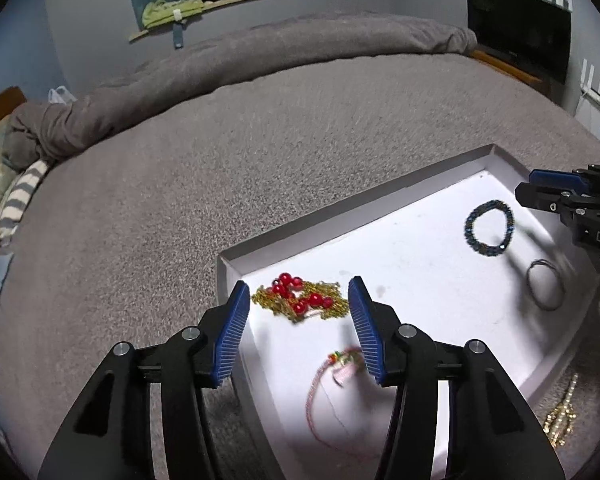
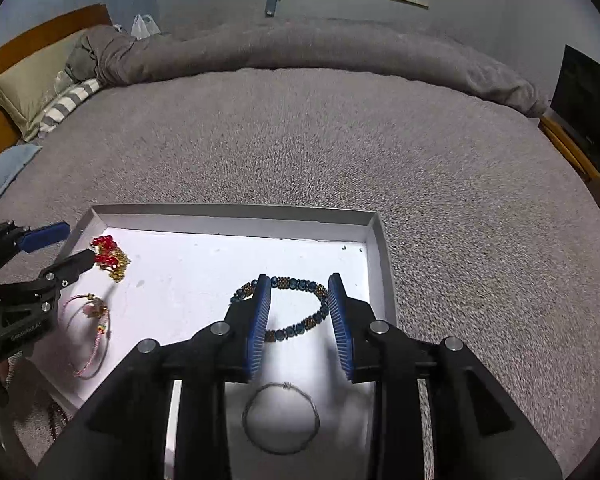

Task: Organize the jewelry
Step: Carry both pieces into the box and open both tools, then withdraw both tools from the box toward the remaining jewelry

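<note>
Both grippers hang over a white tray (image 2: pixel 376 248) on a bed. L gripper (image 1: pixel 299 316), fingers spread and empty, has the red-gold necklace (image 1: pixel 300 298) just ahead between its tips. R gripper (image 2: pixel 300 320), fingers partly spread and gripping nothing, straddles the blue bracelet (image 2: pixel 296 330), probably just laid flat apart from the other pieces.

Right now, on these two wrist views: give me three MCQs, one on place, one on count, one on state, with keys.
1. Where does the blue beaded bracelet lie?
A. on the blanket
B. inside the white tray
C. on the pillow

2. How many jewelry pieces are in the tray?
A. two
B. four
C. six

3. What is the left gripper doing?
A. open, holding nothing
B. shut on the red bead and gold chain piece
C. shut on the tray wall

Key: 1 B, it rests on the tray floor. 2 B, alongside those two are the pink cord bracelet and thin wire ring. 3 A, its pads stand apart, touching nothing.
</note>
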